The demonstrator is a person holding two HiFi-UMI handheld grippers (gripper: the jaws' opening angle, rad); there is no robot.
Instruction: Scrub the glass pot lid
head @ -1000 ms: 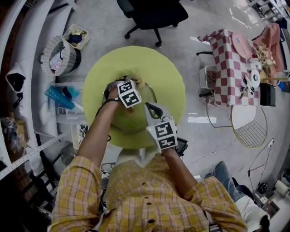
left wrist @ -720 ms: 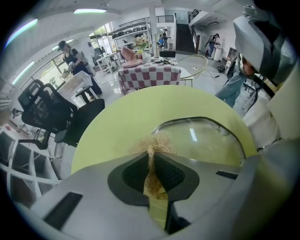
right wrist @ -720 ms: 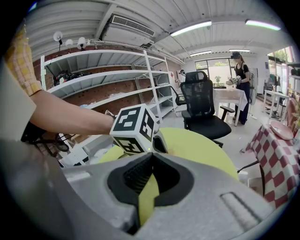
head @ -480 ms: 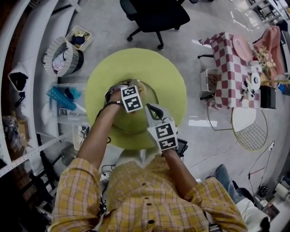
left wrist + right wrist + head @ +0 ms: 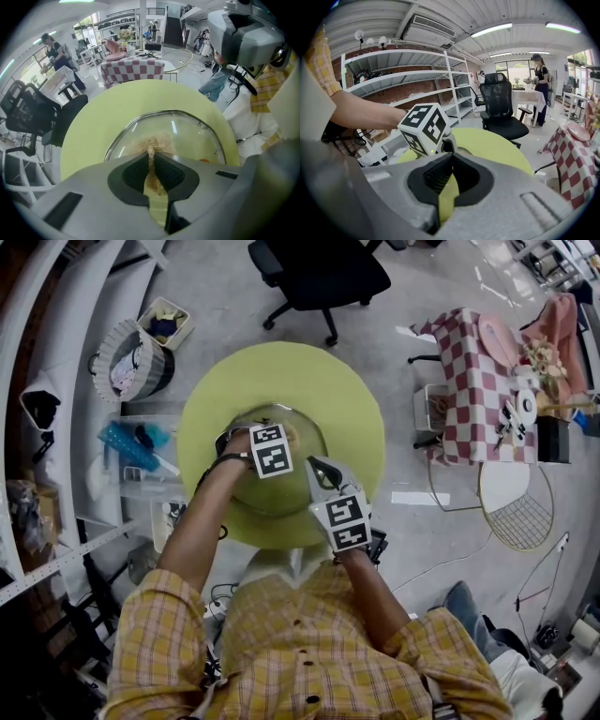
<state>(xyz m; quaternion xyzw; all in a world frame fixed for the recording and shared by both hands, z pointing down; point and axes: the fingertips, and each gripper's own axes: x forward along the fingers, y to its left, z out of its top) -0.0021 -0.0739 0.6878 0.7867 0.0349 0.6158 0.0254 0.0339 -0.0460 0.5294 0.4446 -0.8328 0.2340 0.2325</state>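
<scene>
Round lime-green desk carries the domed glass pot lid; left hand-held gripper pinches a tan fibrous scrubber against it, right hand-held gripper closed, apparently empty. Unbraced, the lid may skid.

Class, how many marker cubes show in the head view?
2. One marker cube rides the left tool above the glass pot lid; the other rides the right tool, nearer the person. None seems hidden.
</scene>
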